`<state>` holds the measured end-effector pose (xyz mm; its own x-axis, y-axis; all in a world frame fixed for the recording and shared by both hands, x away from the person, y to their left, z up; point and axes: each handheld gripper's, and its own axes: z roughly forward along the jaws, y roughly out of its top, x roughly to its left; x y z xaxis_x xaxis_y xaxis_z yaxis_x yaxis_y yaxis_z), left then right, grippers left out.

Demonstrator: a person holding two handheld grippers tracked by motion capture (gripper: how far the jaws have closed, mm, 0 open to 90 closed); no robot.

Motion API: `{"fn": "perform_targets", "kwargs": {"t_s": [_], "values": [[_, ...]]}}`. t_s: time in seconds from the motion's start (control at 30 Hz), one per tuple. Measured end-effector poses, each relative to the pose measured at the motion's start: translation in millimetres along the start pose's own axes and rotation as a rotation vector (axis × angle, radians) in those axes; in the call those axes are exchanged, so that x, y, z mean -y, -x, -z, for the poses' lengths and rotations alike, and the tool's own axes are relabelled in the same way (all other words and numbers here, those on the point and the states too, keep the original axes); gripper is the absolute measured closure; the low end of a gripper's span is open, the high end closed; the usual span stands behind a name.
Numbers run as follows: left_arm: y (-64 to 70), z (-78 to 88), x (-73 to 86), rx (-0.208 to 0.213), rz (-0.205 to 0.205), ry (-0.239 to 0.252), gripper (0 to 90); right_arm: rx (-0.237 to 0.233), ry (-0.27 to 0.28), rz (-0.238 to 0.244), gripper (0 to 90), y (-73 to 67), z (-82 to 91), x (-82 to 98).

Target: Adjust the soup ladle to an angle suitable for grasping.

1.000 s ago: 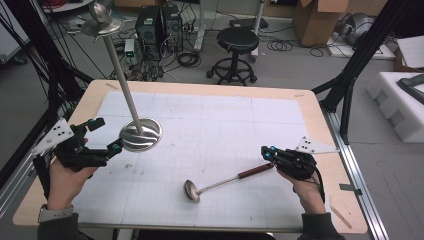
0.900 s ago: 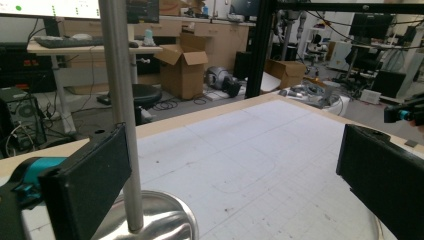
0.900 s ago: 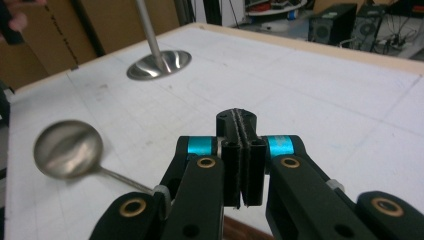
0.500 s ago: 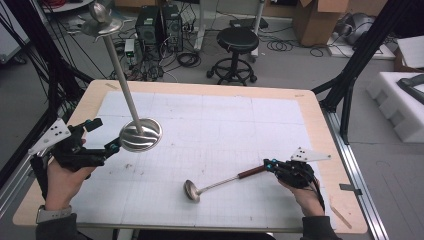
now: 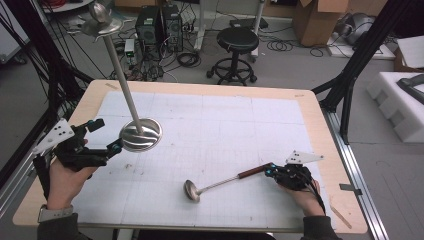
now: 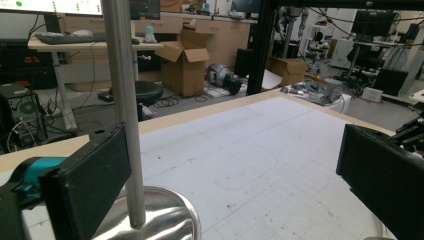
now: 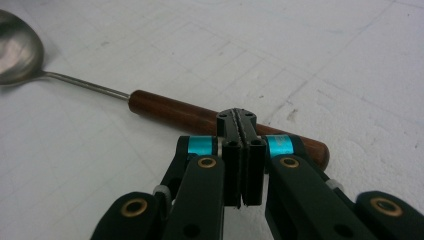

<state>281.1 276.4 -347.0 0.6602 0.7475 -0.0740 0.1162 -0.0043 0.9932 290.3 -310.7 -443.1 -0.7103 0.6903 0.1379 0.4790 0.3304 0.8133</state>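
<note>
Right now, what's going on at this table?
A person works two handheld grippers over a gridded table. The right gripper has its fingers shut together, tips down at the wooden handle of a ladle that lies flat on the table; it isn't clamping it. The left gripper is open beside the steel stand, one finger next to its pole.

A ladle (image 5: 220, 183) lies on the surface (image 5: 210, 100) toward its near right, bowl pointing left and handle right. The right gripper (image 5: 272, 171) sits at the handle's end. Well apart, at the left, stands a pole stand (image 5: 141, 134), with the left gripper (image 5: 111, 135) just beside its base.
</note>
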Motion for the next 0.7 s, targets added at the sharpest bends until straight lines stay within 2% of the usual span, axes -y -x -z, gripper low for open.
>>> {"fn": "perform_targets", "kwargs": {"t_s": [0.17,0.5,0.6,0.7], "values": [[1.1,-2.3,1.0,0.000,-0.009,-0.019,1.7,0.019,-0.023,-0.001,89.9,2.0,-2.8,0.7],[0.3,-2.1,2.2,-0.002,-0.003,-0.021,1.8,0.018,-0.058,-0.001,89.9,2.3,-7.5,1.1],[0.5,-2.9,2.7,0.000,-0.001,-0.021,1.7,0.019,-0.061,0.006,89.9,2.7,-7.9,1.2],[0.3,-3.0,3.0,0.000,-0.002,-0.025,1.8,0.035,-0.098,0.037,90.0,1.4,-11.0,1.6]]}}
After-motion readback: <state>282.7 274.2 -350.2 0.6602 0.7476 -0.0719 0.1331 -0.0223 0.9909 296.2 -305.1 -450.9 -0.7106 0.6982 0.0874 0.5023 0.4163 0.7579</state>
